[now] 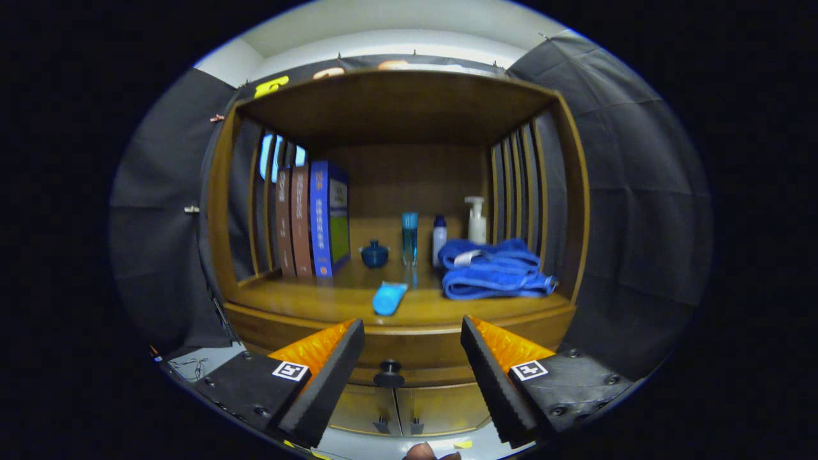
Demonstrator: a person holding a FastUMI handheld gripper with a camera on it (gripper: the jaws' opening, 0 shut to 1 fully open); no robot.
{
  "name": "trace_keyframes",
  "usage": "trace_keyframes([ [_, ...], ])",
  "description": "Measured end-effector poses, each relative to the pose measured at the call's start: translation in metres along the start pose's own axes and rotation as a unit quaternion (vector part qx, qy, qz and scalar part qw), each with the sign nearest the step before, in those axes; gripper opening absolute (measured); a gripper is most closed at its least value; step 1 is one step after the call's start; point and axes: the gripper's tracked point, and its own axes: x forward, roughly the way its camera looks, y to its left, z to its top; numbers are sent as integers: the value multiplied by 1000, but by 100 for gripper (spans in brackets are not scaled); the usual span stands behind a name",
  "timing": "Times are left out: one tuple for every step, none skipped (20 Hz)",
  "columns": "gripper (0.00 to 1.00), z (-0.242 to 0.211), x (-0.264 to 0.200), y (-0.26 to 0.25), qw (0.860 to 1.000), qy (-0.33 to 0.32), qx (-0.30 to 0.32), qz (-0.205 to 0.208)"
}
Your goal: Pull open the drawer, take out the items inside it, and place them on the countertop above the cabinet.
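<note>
You can read no text here. The spines of the three books (311, 220) carry print too small and blurred to make out

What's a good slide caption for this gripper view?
Open gripper faces the closed drawer's knob, below a countertop holding books, bottles and a blue towel.

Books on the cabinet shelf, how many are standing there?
3, upright together at the shelf's left end: two brown books and a blue book beside the small blue jar. The open gripper is before the drawer knob.
</note>
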Motion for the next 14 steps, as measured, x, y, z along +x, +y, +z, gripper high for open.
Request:
trace_keyframes([
  [99, 20, -11, 0, 1000, -13, -7, 1],
  [99, 36, -23, 2, 1000, -23, -15, 4],
  [99, 51, -33, 6, 999, -28, -23, 7],
  [99, 63, -44, 8, 999, -31, -28, 10],
  [99, 73, -57, 12, 999, -34, -30, 13],
  [99, 84, -69, 18, 999, -37, -30, 20],
  [99, 90, -80, 22, 999, -39, -27, 24],
  [99, 96, -92, 24, 999, -40, -19, 28],
  [99, 100, -102, 26, 999, -42, -7, 31],
  [99, 102, -110, 27, 999, -42, 5, 33],
  [99, 102, -116, 29, 998, -40, 12, 37],
  [99, 102, -121, 28, 998, -37, 13, 38],
  [99, 102, -125, 27, 999, -35, 12, 39],
  [99, 103, -128, 26, 999, -34, 11, 39],
])
